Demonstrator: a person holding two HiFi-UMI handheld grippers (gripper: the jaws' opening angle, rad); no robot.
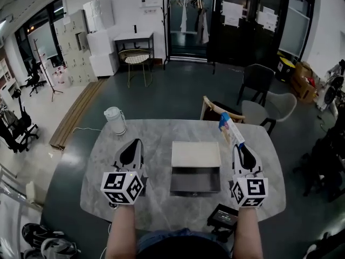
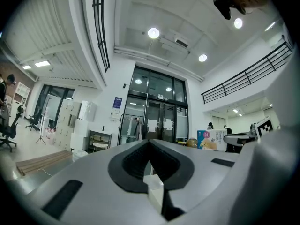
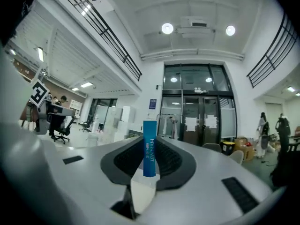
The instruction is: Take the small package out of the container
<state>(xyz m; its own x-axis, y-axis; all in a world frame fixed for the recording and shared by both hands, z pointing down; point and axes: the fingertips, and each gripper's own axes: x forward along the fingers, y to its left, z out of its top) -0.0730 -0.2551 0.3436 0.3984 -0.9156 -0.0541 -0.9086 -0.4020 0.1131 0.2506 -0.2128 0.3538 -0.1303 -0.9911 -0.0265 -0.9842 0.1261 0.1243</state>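
Task looked mostly done: the right hand-held gripper [image 1: 239,146] was clamped on the small package [image 1: 230,129], held in the air just right of the open container [image 1: 195,192] and clear of it. The left hand-held gripper [image 1: 131,147] had its jaws together w/ nothing btwn, over the desk [image 1: 161,209]. Left, prob.: set it down.

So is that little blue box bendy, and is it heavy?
Probably stiff: the box looks straight and flat-edged where the right gripper pinches it. Likely light, since the tips alone hold it up by one end. It looks thin and smooth, so it might swivel or slip if jerked.
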